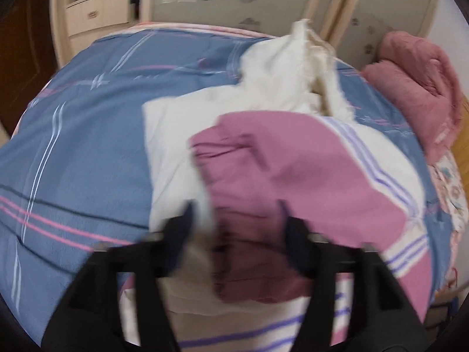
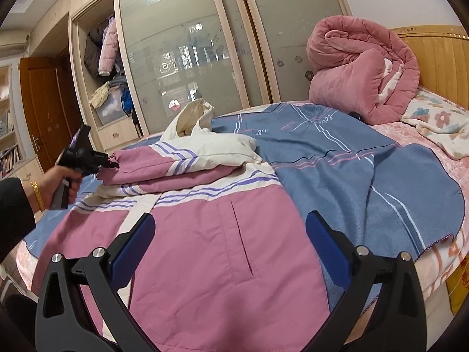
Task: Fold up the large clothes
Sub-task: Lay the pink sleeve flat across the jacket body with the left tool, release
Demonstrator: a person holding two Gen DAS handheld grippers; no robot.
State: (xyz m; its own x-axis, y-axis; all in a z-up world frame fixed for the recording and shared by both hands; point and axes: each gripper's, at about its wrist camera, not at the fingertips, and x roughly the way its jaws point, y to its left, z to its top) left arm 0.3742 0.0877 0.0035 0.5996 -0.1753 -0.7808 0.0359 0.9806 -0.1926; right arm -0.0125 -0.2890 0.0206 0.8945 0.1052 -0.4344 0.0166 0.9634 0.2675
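Note:
A large pink and white jacket point(image 2: 205, 234) with purple stripes lies spread on the bed. Its cream hood point(image 2: 193, 117) stands up at the far end. One sleeve point(image 2: 164, 164) is folded across the jacket's chest. In the blurred left wrist view the left gripper point(image 1: 236, 208) hovers over the jacket point(image 1: 293, 161) with its jaws wide apart; the pink sleeve cloth lies below and between them, unpressed. From the right wrist view, the left gripper point(image 2: 112, 162), held by a hand point(image 2: 55, 184), sits at the sleeve's end. My right gripper point(image 2: 231, 217) is open above the pink front panel, holding nothing.
A blue striped blanket point(image 2: 337, 170) covers the bed under the jacket. A rolled pink quilt point(image 2: 360, 70) rests against the wooden headboard point(image 2: 439, 58), beside a floral cloth point(image 2: 436, 120). Glass wardrobe doors point(image 2: 181, 52) stand behind the bed.

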